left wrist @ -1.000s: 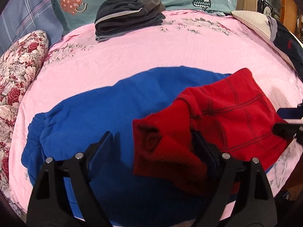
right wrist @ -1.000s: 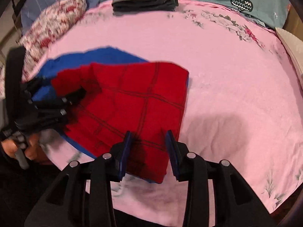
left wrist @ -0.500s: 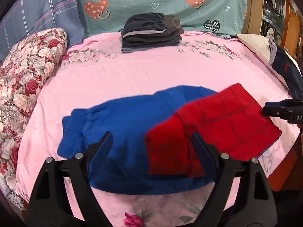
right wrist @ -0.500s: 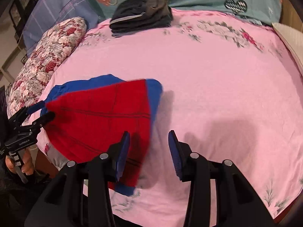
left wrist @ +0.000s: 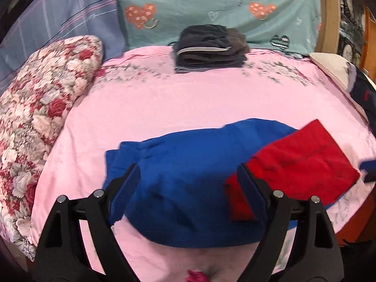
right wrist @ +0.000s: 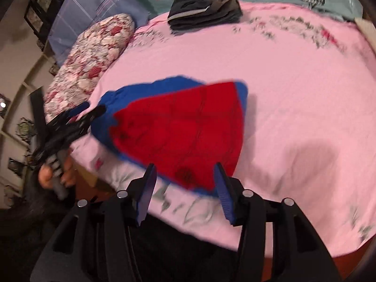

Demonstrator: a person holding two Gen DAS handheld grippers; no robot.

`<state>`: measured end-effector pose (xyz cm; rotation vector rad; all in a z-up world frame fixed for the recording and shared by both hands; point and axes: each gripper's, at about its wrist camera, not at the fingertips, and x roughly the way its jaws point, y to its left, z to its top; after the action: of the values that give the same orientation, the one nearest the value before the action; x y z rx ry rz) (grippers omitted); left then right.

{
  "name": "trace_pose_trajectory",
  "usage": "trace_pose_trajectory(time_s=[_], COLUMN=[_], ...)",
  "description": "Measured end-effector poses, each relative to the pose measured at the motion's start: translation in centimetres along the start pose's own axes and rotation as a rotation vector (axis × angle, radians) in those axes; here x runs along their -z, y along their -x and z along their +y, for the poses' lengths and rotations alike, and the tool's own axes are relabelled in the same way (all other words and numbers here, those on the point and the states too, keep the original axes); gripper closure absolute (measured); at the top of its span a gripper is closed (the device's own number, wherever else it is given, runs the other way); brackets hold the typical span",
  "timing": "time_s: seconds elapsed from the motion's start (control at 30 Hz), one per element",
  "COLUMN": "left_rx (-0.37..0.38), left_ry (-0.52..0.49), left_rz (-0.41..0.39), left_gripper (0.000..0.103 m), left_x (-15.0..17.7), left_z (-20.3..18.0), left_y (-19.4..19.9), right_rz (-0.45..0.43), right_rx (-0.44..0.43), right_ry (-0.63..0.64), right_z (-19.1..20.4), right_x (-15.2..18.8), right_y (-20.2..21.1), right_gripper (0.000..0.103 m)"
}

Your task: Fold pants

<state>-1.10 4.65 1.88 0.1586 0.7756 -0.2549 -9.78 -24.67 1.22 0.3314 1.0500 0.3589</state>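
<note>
Pants (left wrist: 188,183) lay on the pink bed (left wrist: 164,103), near its front edge, blue with a red panel folded over. My left tongs (left wrist: 188,185) stood wide, empty. My right tongs (right wrist: 185,185) were opening, gripping nothing. Motion blur smeared the pants' edges. Dark folded stack (left wrist: 209,47) sat beyond the pants.

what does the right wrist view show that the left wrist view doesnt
Only the right wrist view: the person's hand holding the left hand-held gripper, and wall shelves.

Only the left wrist view: a cream pillow at the bed's right edge.

Both: blue pants with the red part folded over, dark folded stack, floral pillow, pink sheet.
</note>
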Motion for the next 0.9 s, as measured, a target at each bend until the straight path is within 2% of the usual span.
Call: trace_pose_trajectory(time_s=[0.13,0.27,0.57,0.6,0.63,0.7,0.8,0.83,0.9], left_rx=[-0.021,-0.041,-0.060,-0.056,-0.061,-0.073,-0.084,-0.085,-0.091], left_ry=[0.046,0.050,0.037,0.034,0.030,0.020,0.007,0.003,-0.008], left_rz=[0.035,0.037,0.074,0.080,0.082,0.085,0.094,0.095,0.092], left_gripper=[0.018,0.018,0.018,0.018,0.018,0.018,0.018,0.017,0.015], left_x=[0.2,0.4,1.2,1.2,1.3,1.3,1.4,1.5,1.5], left_z=[2.0,2.5,2.1,1.8,1.7,1.4,1.3,1.1,0.8], left_y=[-1.6,-2.3,-4.9,-5.3,-5.5,-5.8,-6.4,-6.5,-6.7], right_rz=[0.029,-0.020,-0.148,-0.175,-0.182,-0.210,-0.362,-0.369,-0.234], right_rx=[-0.136,-0.166,-0.003,0.014,0.015,0.022,0.163,0.189,0.218], right_ry=[-0.154,-0.216,-0.305,-0.312,-0.323,-0.328,-0.286,-0.280,-0.277], right_z=[-1.8,-2.0,-1.7,-1.8,-1.9,-2.1,-2.1,-2.4,-3.6], right_x=[2.6,2.7,2.3,2.3,2.5,2.7,3.5,3.7,3.8], right_y=[-0.6,-1.4,-2.3,-2.4,-2.9,-2.6,1.1,1.5,-0.4], right_gripper=[0.052,0.052,0.052,0.064,0.097,0.099,0.099,0.099,0.095])
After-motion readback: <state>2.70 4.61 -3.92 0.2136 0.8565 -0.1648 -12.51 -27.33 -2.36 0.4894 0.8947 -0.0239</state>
